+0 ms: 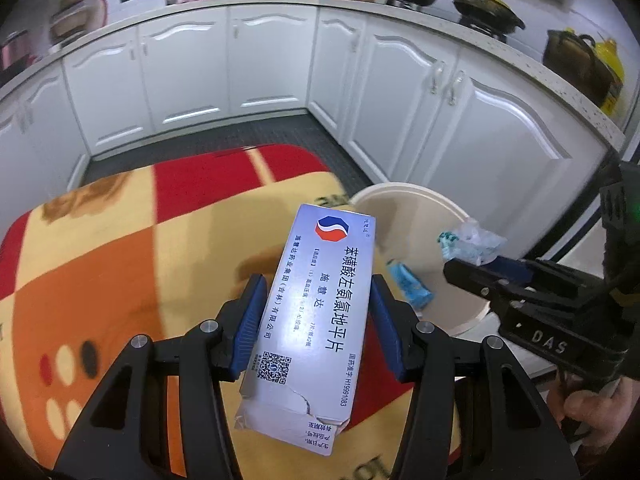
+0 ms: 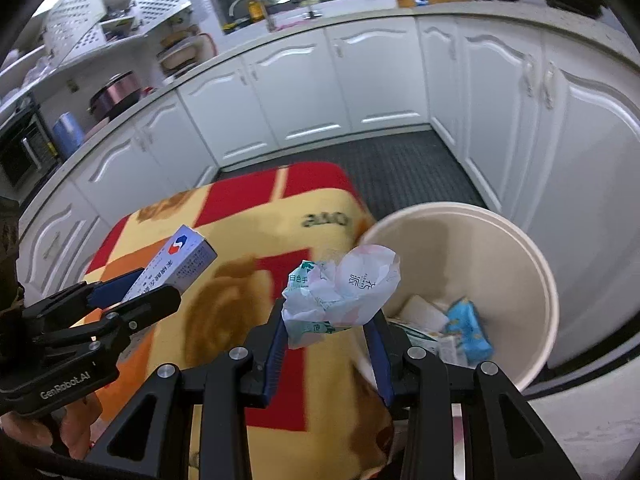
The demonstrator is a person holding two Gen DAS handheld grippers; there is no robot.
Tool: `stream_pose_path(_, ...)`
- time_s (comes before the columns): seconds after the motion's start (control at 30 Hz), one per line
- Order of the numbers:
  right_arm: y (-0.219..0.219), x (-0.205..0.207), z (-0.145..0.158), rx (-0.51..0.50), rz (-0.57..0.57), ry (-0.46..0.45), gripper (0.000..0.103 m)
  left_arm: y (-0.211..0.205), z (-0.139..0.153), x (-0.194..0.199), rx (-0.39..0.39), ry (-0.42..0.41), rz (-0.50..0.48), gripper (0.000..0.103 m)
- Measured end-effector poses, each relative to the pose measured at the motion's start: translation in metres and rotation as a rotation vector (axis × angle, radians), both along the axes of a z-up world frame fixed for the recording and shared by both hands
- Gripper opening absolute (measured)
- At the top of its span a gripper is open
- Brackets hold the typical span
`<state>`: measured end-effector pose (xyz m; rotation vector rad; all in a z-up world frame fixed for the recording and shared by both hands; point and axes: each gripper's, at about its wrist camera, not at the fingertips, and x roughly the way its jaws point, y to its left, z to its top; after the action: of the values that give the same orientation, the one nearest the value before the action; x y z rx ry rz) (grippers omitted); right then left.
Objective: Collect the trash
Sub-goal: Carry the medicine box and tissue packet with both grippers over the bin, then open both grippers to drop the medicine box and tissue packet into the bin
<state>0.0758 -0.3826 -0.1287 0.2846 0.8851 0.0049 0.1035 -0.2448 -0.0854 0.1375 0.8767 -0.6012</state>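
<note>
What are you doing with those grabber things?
A person is collecting trash with a hand-held gripper in each hand. The left hand-held gripper is clamped on a white medicine box, above the patterned blanket. The right hand-held gripper pinches a crumpled wrapper near the rim of the cream bin, which already holds some trash.

Checked blanket (image 1: pixel 120 264) over table, bare.

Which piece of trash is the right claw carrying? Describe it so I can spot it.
Find the round cream plastic bin beside the red, orange and yellow blanket. At its near rim, the right claw grips a crumpled white paper wrapper with green print, unlike the flat, rigid white medicine box.
</note>
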Motion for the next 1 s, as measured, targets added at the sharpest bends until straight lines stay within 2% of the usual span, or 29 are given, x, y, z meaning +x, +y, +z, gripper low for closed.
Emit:
stream_pose_path(0.3, -0.045, -0.003, -0.020, 0.007, -0.087, 0.048, 0.036, -0.054, -0.015, 0.014, 0.021, 0.046, -0.054, 0.050)
stream_pose_path(0.63, -0.078, 0.000, -0.043, 0.020, -0.158, 0.100, 0.036, -0.085, -0.029, 0.028, 0.034, 0.071, -0.071, 0.050)
stream_pose_path(0.87, -0.089, 0.002, -0.057, 0.023, -0.183, 0.126, 0.046, -0.095, -0.038, 0.035, 0.024, 0.105, -0.077, 0.050)
stream_pose_path(0.97, -0.094, 0.003, -0.060, 0.027, -0.199, 0.134, 0.053, -0.098, -0.041, 0.038, 0.003, 0.131, -0.086, 0.051)
stream_pose_path(1.0, -0.096, 0.003, -0.061, 0.033, -0.206, 0.141, 0.061, -0.099, -0.042, 0.038, -0.004, 0.136, -0.087, 0.051)
